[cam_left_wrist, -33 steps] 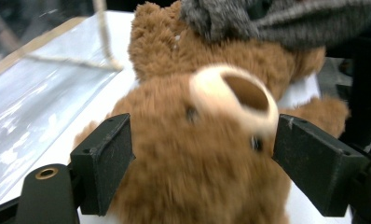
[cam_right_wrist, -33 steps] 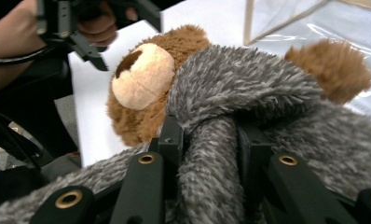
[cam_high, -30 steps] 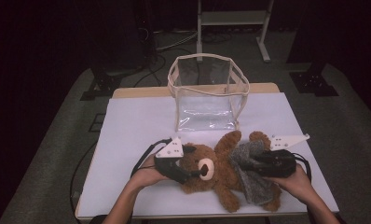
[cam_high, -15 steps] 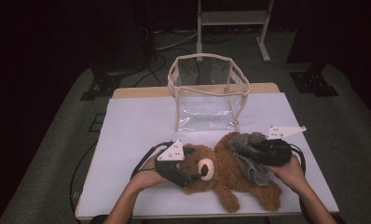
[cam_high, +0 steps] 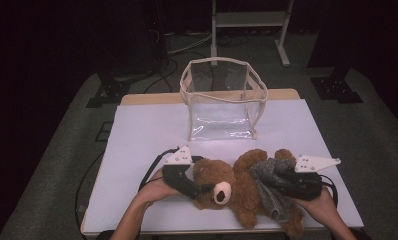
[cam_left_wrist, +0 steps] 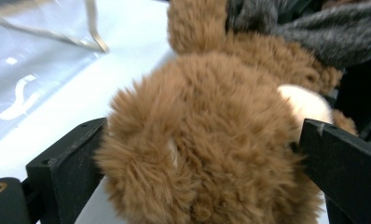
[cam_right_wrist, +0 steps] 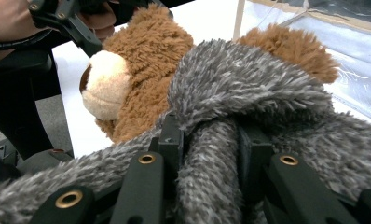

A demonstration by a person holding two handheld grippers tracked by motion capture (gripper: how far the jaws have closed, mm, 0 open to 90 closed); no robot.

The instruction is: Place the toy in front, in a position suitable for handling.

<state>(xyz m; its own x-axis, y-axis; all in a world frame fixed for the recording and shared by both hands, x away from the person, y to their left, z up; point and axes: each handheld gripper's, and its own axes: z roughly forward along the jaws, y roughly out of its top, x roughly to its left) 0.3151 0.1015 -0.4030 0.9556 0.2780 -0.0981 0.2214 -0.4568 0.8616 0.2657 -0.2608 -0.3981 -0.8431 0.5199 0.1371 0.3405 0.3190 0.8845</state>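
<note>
High view, bear: the teddy bear (cam_high: 242, 187) lay on the white counter (cam_high: 147, 130) near the front edge, its long axis running roughly across, head toward the person's left, legs trailing to the right and front.
High view, garment: a grey fuzzy garment (cam_high: 269, 192) draped over the bear's body.
High view, bag: a clear bag (cam_high: 222, 102) stood upright and open-topped behind the bear, well apart from it.
High view, tongs: the left tongs (cam_high: 202, 187) sat at the bear's head; the right tongs (cam_high: 277, 180) were buried in the grey cloth.
Left gripper view, state: the jaws had just been opening and stood spread on either side of the bear's head (cam_left_wrist: 207, 140), fur brushing both.
Left gripper view, facing: the pale muzzle (cam_left_wrist: 305, 105) pointed away toward the far jaw.
Right gripper view, state: the right tongs (cam_right_wrist: 211, 144) were pinching a fold of the grey garment (cam_right_wrist: 249, 79).
Right gripper view, bear: its muzzle (cam_right_wrist: 104, 84) faced left.
Risk: with the head let go, a pull on the cloth could likely drag the whole bear along or roll it.
Risk, cause: nothing pinned the bear, and the narrow fold could slip free.
</note>
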